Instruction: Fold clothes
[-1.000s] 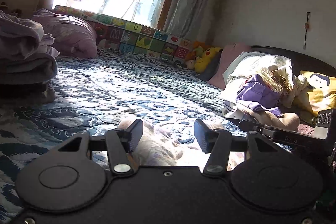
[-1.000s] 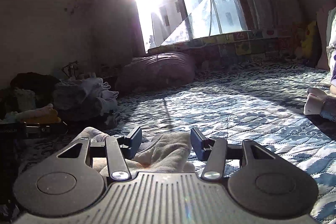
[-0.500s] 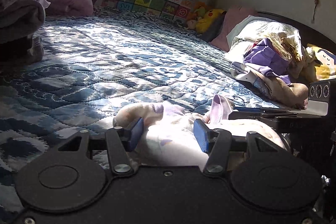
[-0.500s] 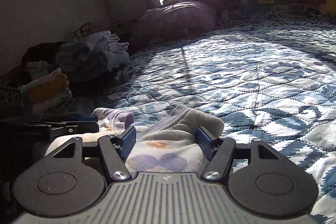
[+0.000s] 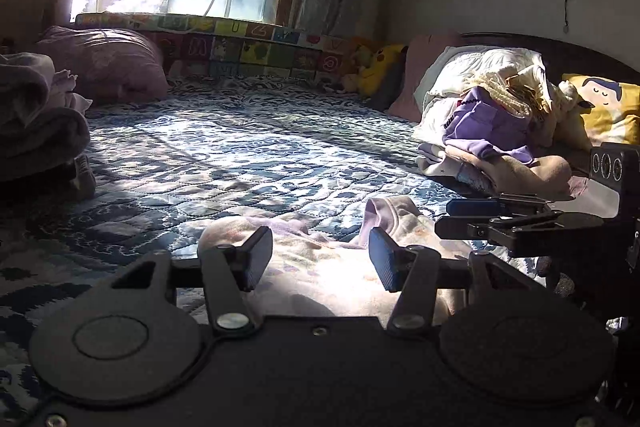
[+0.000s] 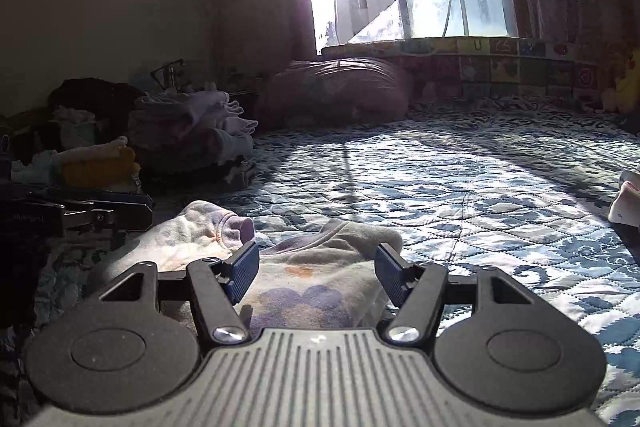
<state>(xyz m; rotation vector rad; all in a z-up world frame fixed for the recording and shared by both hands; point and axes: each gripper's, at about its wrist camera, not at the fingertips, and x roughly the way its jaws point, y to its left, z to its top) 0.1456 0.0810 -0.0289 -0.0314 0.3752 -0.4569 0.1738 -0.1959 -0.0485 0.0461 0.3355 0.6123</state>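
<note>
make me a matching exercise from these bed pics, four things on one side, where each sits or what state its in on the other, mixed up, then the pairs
Things
1. pale printed garment
2. yellow plush toy
3. purple top
4. left tool

Places or states
A. on the heap of clothes near the headboard
B. open, fingers apart over pale fabric
C. against the alphabet-tile bumper by the window
D. lying on the blue quilt right in front of both tools

Pairs: 1-D, 2-C, 3-A, 4-B
</note>
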